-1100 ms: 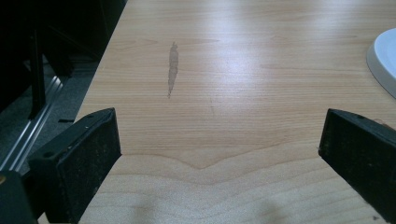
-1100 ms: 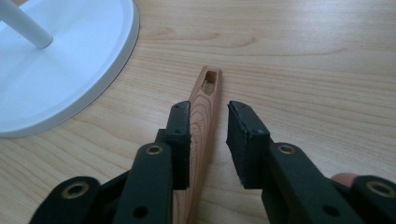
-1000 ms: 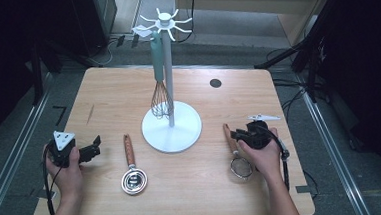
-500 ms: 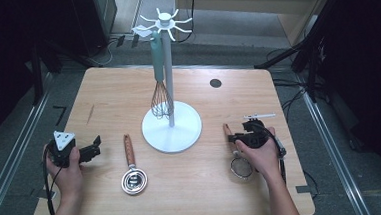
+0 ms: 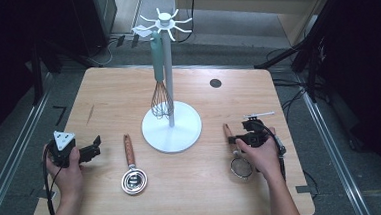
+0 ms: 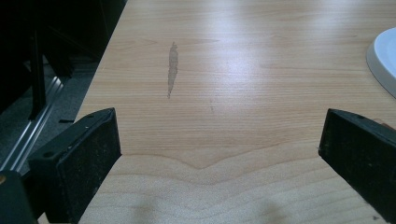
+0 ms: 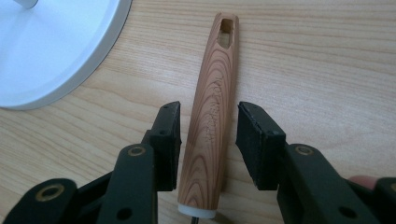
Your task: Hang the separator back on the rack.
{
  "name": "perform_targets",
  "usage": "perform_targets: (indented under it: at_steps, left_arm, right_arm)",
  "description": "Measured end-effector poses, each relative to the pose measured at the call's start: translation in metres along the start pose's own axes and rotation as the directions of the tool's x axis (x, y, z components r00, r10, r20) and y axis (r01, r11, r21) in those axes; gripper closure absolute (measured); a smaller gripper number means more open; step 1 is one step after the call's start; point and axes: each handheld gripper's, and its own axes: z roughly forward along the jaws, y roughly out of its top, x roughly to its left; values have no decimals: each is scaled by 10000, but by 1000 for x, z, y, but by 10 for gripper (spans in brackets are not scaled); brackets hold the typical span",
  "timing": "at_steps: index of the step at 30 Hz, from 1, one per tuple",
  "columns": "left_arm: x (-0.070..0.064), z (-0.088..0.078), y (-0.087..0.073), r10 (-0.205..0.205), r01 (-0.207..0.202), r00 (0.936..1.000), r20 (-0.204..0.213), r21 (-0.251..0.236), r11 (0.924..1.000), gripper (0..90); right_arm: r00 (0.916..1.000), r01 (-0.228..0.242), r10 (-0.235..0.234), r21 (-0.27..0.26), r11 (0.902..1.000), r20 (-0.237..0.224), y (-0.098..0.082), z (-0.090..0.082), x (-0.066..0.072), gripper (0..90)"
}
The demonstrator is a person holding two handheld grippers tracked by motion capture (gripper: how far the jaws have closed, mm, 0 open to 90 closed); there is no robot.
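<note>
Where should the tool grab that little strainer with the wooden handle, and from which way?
Best on the wooden handle of the strainer, likely around its middle, coming down from above. It lies flat on the table, long and narrow, so a pad fits on each long side. The right tool already straddles it, jaws just opening, pads not pressing. The mesh bowl is round and awkward to pinch.

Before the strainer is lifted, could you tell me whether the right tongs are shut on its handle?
Open: the right tongs straddle the wooden handle, with gaps beside both pads. They have just been opening.
</note>
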Motion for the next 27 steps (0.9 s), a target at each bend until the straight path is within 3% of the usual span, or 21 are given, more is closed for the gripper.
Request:
perform_targets:
  at_steps: [15,27]
  left_arm:
    - [0,0,0,-9,9,10000,5,-2,10000,0]
    - [0,0,0,3,-3,10000,5,-1,10000,0]
  right_arm:
    - [9994,-322,329,775,9965,-88,1,2,0,613]
    - [9967,-804,815,1567,9844,-7,1,4,1,607]
